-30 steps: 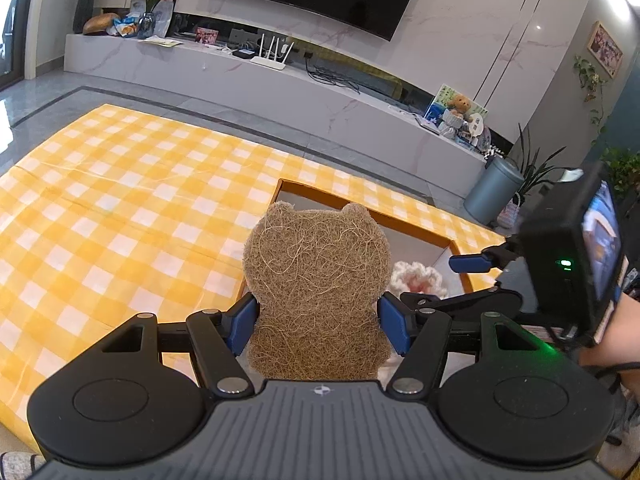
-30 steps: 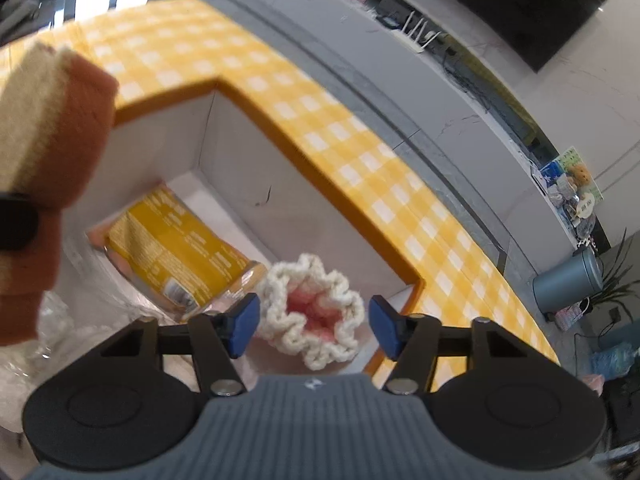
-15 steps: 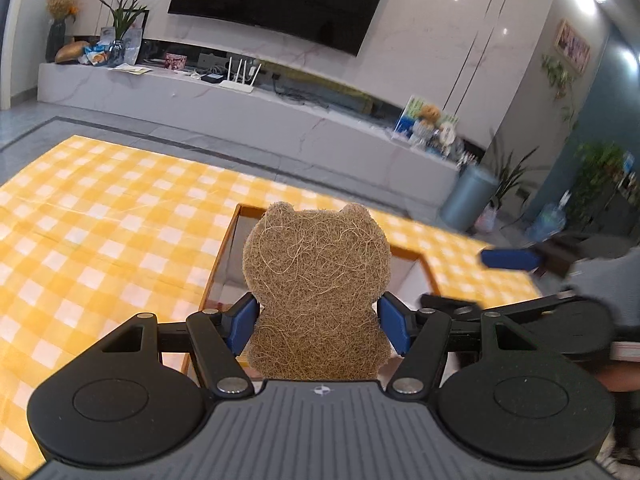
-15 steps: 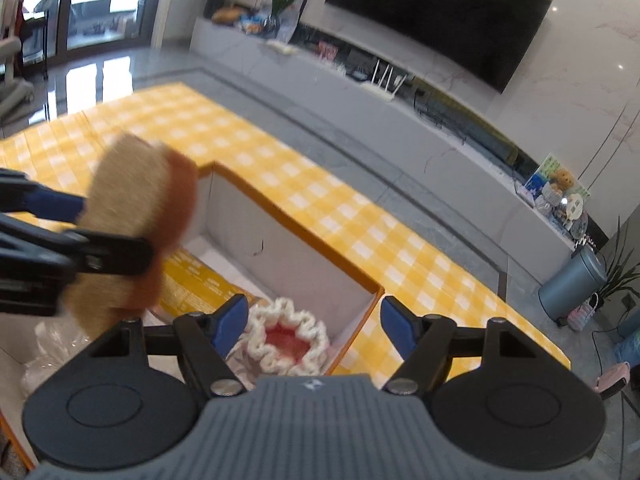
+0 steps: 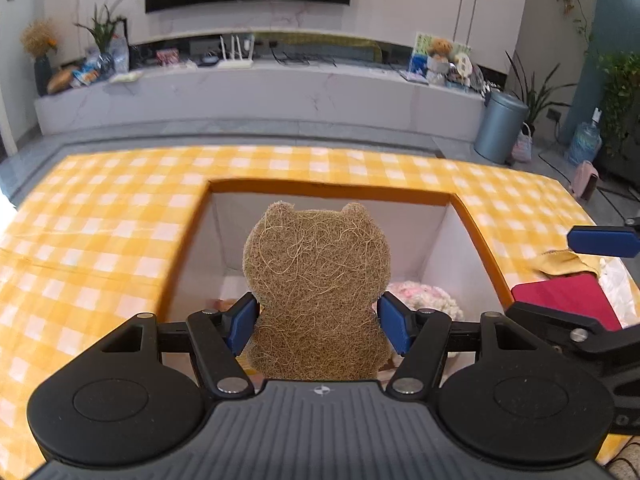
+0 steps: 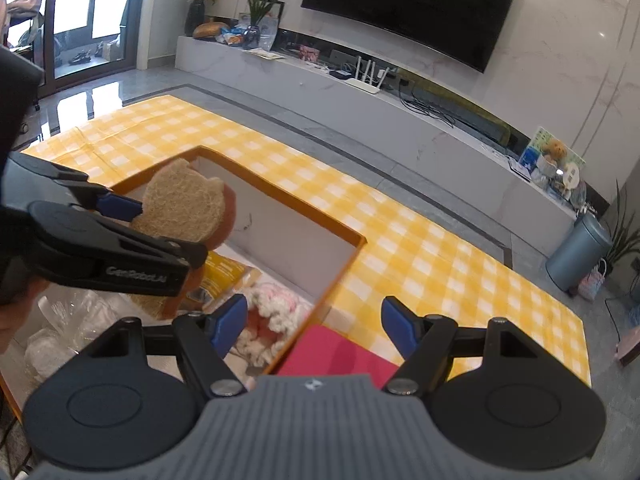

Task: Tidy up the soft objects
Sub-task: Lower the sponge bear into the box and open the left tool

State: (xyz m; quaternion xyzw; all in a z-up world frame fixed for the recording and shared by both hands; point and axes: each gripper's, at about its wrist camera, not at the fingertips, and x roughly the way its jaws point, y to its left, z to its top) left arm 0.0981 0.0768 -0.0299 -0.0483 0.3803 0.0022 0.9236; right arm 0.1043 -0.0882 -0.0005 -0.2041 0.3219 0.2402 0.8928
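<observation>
My left gripper [image 5: 316, 322] is shut on a bear-shaped fibre sponge [image 5: 316, 280] and holds it upright above the open white box [image 5: 440, 240] with an orange rim. The sponge also shows in the right wrist view [image 6: 184, 204], with its brown back. My right gripper [image 6: 312, 326] is open and empty, over the box's right rim. A white and pink crocheted piece [image 6: 276, 308] lies in the box; it also shows in the left wrist view [image 5: 424, 298]. A yellow packet [image 6: 222, 272] lies in the box too.
A red flat item [image 6: 340, 354] lies on the yellow checked cloth [image 6: 420, 264] right of the box. Clear plastic bags [image 6: 60, 332] sit in the box's near part. A TV bench and a grey bin [image 5: 500, 128] stand beyond the table.
Both grippers have pulled back and risen. The right gripper has opened wider and moved right, off the crocheted piece to the box's right rim. The left still holds the sponge.
</observation>
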